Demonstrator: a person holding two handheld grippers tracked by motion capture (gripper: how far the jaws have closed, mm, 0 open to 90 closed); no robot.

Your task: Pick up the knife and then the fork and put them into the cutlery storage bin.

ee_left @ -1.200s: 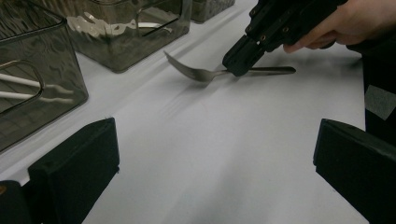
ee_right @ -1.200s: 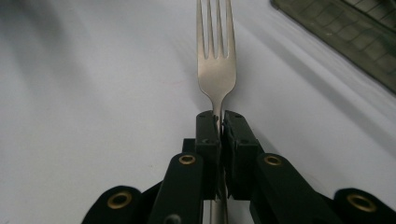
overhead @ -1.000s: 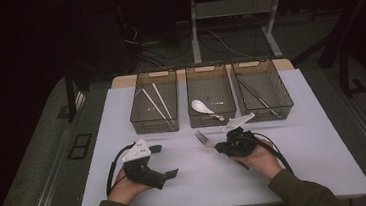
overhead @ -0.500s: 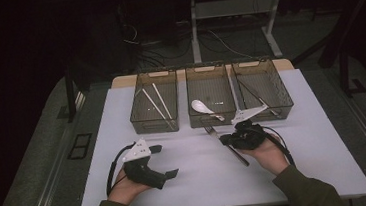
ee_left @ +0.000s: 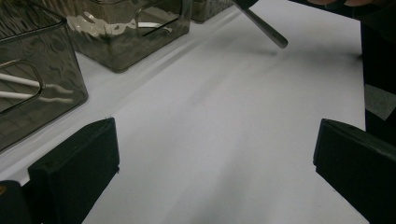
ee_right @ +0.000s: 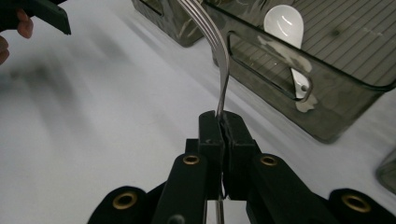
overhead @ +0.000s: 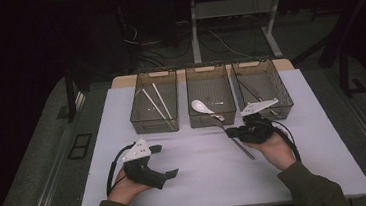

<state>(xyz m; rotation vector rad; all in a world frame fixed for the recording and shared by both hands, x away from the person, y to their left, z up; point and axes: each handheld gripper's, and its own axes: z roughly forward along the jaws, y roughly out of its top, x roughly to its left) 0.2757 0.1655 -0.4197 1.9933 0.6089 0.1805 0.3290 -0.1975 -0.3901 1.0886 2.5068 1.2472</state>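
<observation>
Right gripper (overhead: 233,131) has its jaws pressed together on a metal fork (ee_right: 219,56), lifted above the white tabletop (overhead: 201,166) just before the middle bin (overhead: 211,105) near the far edge; the tines seem to point toward that bin. Left gripper (overhead: 163,161) rests wide open near the front edge, holding nothing.

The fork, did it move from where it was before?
Yes. The fork was flat on the table; the right gripper lifted it toward the middle bin.
</observation>
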